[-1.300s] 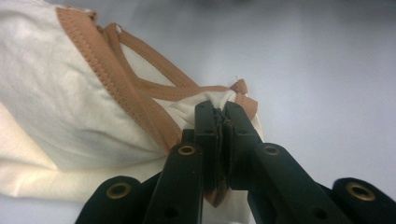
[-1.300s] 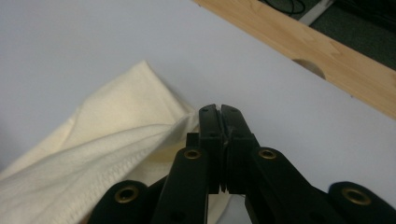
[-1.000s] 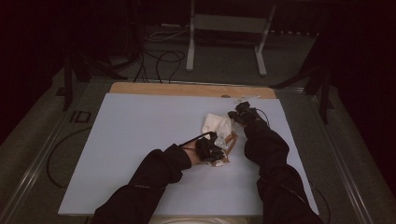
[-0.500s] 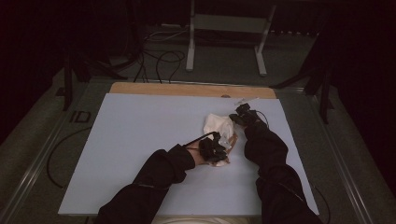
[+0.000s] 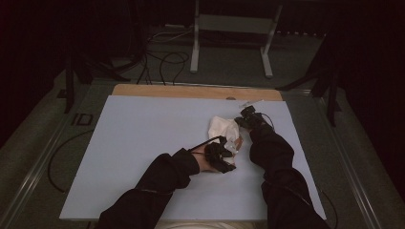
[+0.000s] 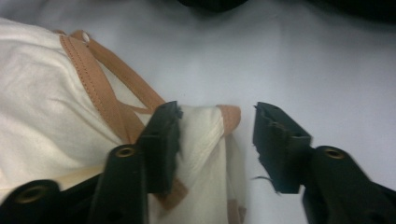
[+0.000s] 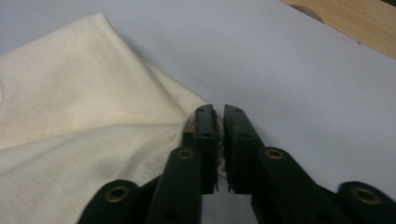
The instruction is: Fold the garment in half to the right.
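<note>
Item: cloth bag [image 5: 223, 129], cream, with tan straps [image 6: 100, 88]; lies crumpled on the sheet [image 5: 143, 143] right of centre, between both grippers

Change: left gripper [image 6: 215, 140] has just been opening. Its jaws stand apart, the bag's hemmed corner under the left jaw and partly in the gap, with nothing pressed. A second ago this gripper sat closed over the same spot. Reads as a release: that corner set down, or a regrip due

Right gripper [image 7: 219, 140]: jaws nearly together, clenched on a fold at the bag's far edge; a sliver of cloth shows between the pads. It appears to anchor that side, so the bag is held at one point, likely mid-folding or flattening

Materials: bag of soft matt woven cotton, creased, with stitched seams; straps flat webbing, double-stitched, looped and crossing. Sheet smooth, pale blue-grey, rectangular. Table [image 7: 345, 23] of light wood, bare along the far edge. Jaws black, blocky, pads frayed at the edges. Sleeves [image 5: 162, 176] dark
</note>
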`<act>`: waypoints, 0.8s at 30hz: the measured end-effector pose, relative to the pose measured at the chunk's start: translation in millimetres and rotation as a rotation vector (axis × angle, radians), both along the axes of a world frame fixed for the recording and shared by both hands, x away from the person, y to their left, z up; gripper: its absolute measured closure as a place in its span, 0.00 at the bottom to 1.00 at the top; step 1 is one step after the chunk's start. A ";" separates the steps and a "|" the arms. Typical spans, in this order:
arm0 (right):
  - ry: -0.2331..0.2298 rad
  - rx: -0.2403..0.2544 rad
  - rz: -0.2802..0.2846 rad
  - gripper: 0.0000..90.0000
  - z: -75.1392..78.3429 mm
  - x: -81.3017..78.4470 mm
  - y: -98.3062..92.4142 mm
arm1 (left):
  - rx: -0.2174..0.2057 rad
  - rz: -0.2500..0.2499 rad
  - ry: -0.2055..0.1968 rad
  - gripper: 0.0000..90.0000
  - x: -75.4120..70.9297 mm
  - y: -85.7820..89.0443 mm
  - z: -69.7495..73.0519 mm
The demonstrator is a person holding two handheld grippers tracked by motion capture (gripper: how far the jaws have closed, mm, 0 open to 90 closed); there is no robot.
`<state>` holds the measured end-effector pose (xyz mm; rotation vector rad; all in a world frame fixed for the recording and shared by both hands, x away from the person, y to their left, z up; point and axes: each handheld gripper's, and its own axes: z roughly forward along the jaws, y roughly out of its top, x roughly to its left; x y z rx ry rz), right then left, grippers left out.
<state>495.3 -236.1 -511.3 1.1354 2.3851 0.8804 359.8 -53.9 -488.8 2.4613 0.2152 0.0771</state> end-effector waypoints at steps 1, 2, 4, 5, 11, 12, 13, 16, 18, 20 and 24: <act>0.002 -0.004 -0.001 0.90 1.1 -0.2 -0.8 | -0.009 0.004 -0.001 0.51 -0.4 1.9 2.8; -0.002 -0.013 -0.003 0.87 2.2 -0.5 -1.8 | -0.013 0.007 -0.003 0.49 -0.7 3.5 5.1; 0.000 -0.025 -0.010 0.80 5.2 -1.2 -4.4 | -0.028 0.012 -0.007 0.44 -2.0 7.8 11.8; -0.001 -0.029 -0.013 0.78 6.6 -1.5 -5.8 | -0.038 0.018 -0.006 0.42 -2.6 10.8 16.3; -0.024 -0.042 -0.019 0.72 22.4 -6.8 -14.3 | -0.086 0.050 -0.027 0.29 -9.9 25.0 35.6; -0.031 -0.054 -0.020 0.72 25.9 -8.0 -15.9 | -0.092 0.055 -0.030 0.26 -10.2 27.4 37.5; -0.035 -0.054 -0.023 0.71 28.2 -8.6 -17.0 | -0.103 0.063 -0.029 0.23 -10.5 31.6 40.6; -0.047 -0.028 -0.029 0.70 39.9 -12.7 -20.7 | -0.125 0.070 -0.043 0.15 -12.2 43.8 46.4; -0.061 -0.010 -0.023 0.71 46.4 -16.8 -19.8 | -0.137 0.086 -0.066 0.11 -12.6 53.1 49.5; -0.065 0.013 -0.009 0.71 52.2 -21.1 -17.3 | -0.153 0.101 -0.058 0.09 -12.3 62.7 51.6; -0.059 0.033 0.016 0.73 56.8 -28.2 -9.2 | -0.150 0.135 -0.053 0.00 -13.2 83.8 51.5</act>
